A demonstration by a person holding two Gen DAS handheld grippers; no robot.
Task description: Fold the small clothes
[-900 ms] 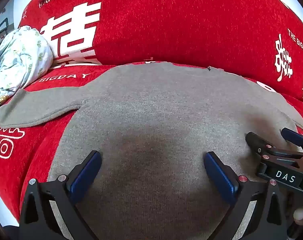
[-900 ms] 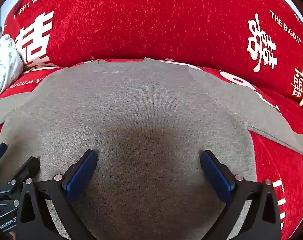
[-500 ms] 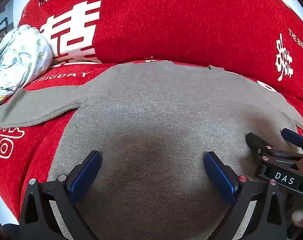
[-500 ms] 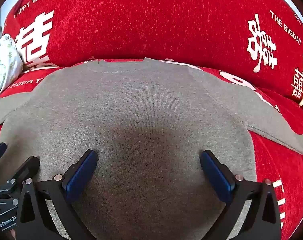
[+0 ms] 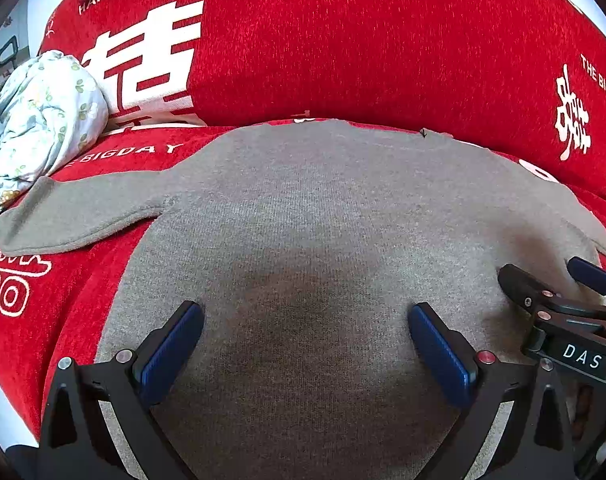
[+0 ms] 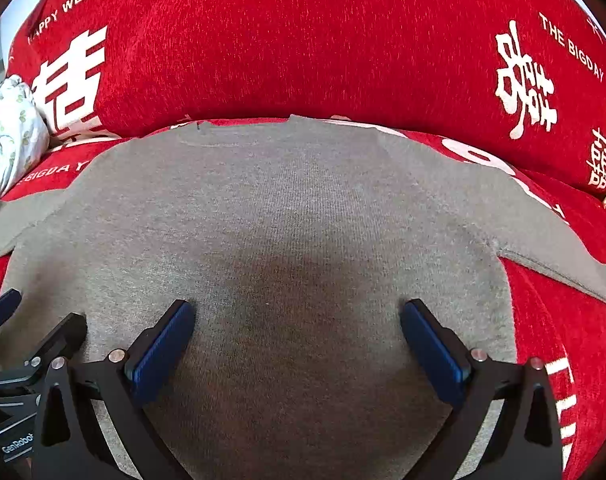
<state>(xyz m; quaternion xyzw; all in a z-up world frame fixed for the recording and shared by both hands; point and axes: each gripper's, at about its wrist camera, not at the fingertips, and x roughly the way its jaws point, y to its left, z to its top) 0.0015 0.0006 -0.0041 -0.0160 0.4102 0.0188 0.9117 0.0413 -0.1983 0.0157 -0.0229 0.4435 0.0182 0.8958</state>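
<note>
Left wrist: floral bundle (image 5: 39, 128) beside sweater sleeve (image 5: 75, 212).

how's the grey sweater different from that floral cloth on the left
The grey sweater is plain knit, one flat colour; the floral cloth is pale with small leaf prints. The grey sweater lies spread flat on the red sofa cover with sleeves out; the floral cloth is bunched in a heap. The grey sweater sits under both open claws, left claw and right claw; the floral cloth lies off to the side. Both rest on the sofa.
</note>
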